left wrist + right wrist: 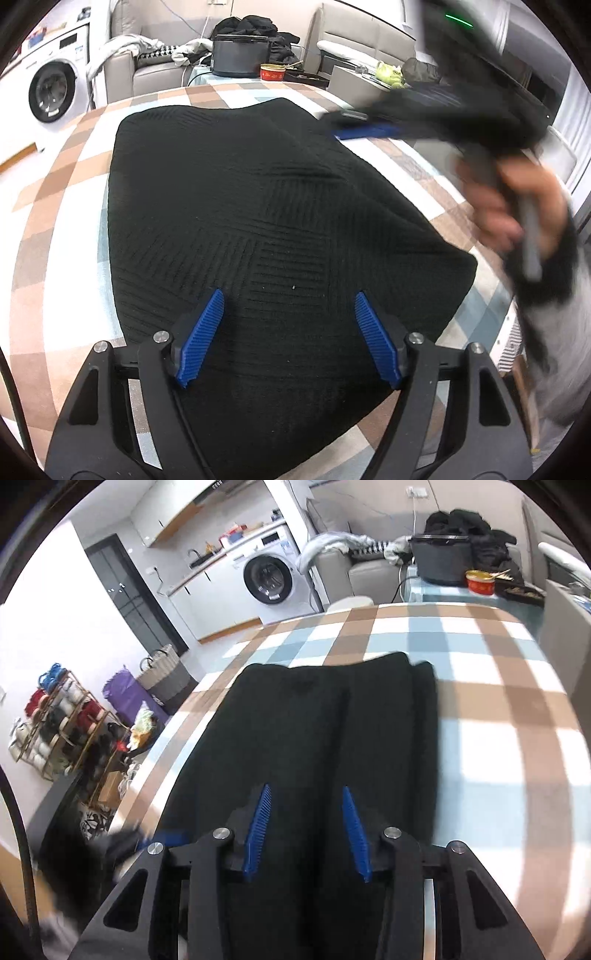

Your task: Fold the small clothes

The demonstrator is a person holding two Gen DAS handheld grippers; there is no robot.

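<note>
A black ribbed knit garment lies folded and flat on the checked tablecloth. My left gripper hovers over its near part, blue pads wide apart with nothing pinched between them. In the left wrist view my right gripper is a blur at the garment's far right corner, held by a hand in a dark sleeve. In the right wrist view the right gripper is open above the garment, which shows lengthwise folds. Nothing sits between its pads.
The checked tablecloth lies bare to the garment's right. Beyond the table's far edge stand a dark pot, a red tin, a grey sofa with dark clothes and a washing machine. A shelf of yarn and a basket stand on the floor.
</note>
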